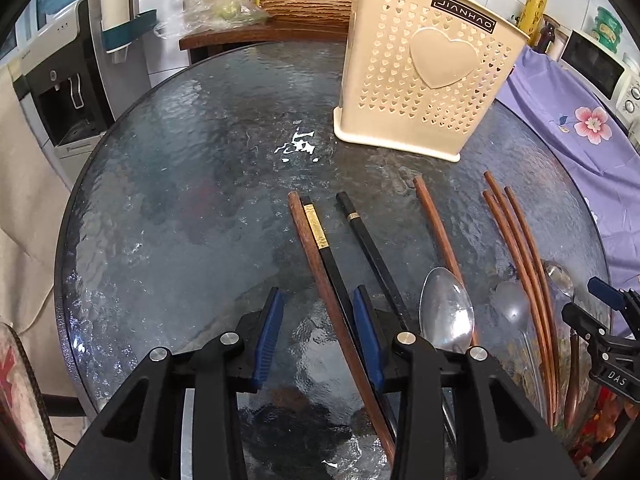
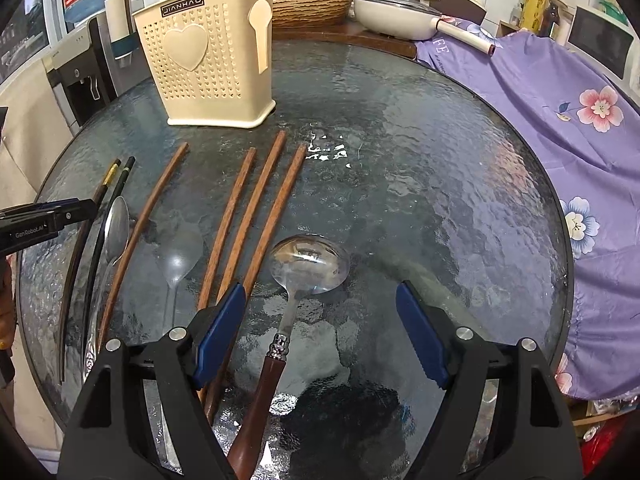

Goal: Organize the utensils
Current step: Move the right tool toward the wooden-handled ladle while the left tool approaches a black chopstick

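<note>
A cream perforated utensil holder (image 1: pixel 428 76) (image 2: pixel 208 64) stands upright at the back of the round glass table (image 1: pixel 180 208). My left gripper (image 1: pixel 319 291) is open, low over the glass. A brown chopstick (image 1: pixel 316 264) and a gold-banded black chopstick (image 1: pixel 316 224) lie between its pads, close to the right pad. A second black chopstick (image 1: pixel 368 240) and a metal spoon (image 1: pixel 446 308) lie just right of it. My right gripper (image 2: pixel 322 286) stands wide open around a brown-handled ladle spoon (image 2: pixel 310 264) without touching it. Three brown chopsticks (image 2: pixel 256 216) lie by its left pad.
A clear spoon (image 2: pixel 178 256) and one more brown chopstick (image 2: pixel 156 200) lie among the row. A purple flowered cloth (image 2: pixel 560 140) drapes past the table's right edge. A water dispenser (image 1: pixel 60 92) stands at the left, and a white pot (image 2: pixel 392 16) and wooden basin (image 2: pixel 312 4) stand behind.
</note>
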Demonstrator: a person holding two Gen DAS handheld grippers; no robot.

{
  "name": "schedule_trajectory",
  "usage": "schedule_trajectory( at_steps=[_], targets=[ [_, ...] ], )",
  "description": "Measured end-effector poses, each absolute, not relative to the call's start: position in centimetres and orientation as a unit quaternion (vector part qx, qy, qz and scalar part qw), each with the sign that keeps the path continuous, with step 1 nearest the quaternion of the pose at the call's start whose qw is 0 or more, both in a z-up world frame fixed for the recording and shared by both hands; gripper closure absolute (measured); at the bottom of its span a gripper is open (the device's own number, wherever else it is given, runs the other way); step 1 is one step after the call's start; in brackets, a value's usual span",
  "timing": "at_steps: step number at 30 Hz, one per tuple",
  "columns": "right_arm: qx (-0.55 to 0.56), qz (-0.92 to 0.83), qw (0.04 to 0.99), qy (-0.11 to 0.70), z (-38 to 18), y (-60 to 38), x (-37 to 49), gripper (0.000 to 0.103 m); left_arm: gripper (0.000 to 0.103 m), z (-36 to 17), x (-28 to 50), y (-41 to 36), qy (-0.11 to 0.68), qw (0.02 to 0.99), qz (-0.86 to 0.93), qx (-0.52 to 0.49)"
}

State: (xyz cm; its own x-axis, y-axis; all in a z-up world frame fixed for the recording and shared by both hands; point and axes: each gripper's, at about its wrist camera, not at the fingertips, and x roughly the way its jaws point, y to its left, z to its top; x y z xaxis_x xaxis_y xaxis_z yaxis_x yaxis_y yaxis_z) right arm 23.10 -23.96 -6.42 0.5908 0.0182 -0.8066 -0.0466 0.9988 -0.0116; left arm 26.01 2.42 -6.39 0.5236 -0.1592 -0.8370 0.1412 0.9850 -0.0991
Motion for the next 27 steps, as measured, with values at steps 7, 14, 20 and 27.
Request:
schedule_trajectory(
  at_steps=[7, 14, 20, 27],
  targets=[
    [-0.014, 0.016, 0.891, 0.454, -6.6, -24.1, 23.2, 0.026, 0.067, -6.2, 25.9, 2.7, 0.479, 0.874, -0.083, -0.008],
    [-0.013, 0.017, 0.889, 0.457, -7.1, -24.2, 23.2, 0.026, 0.067, -6.5, 26.2, 2.3, 0.477, 0.875, -0.083, -0.001],
    [-0.01, 0.016, 0.89, 0.456, -7.1, -24.3, 23.3, 0.026, 0.068, -6.5, 26.3, 3.1, 0.478, 0.874, -0.083, -0.013],
    [-0.009, 0.017, 0.89, 0.455, -7.2, -24.4, 23.4, 0.026, 0.067, -6.4, 26.2, 4.1, 0.476, 0.876, -0.082, -0.022]
  ],
)
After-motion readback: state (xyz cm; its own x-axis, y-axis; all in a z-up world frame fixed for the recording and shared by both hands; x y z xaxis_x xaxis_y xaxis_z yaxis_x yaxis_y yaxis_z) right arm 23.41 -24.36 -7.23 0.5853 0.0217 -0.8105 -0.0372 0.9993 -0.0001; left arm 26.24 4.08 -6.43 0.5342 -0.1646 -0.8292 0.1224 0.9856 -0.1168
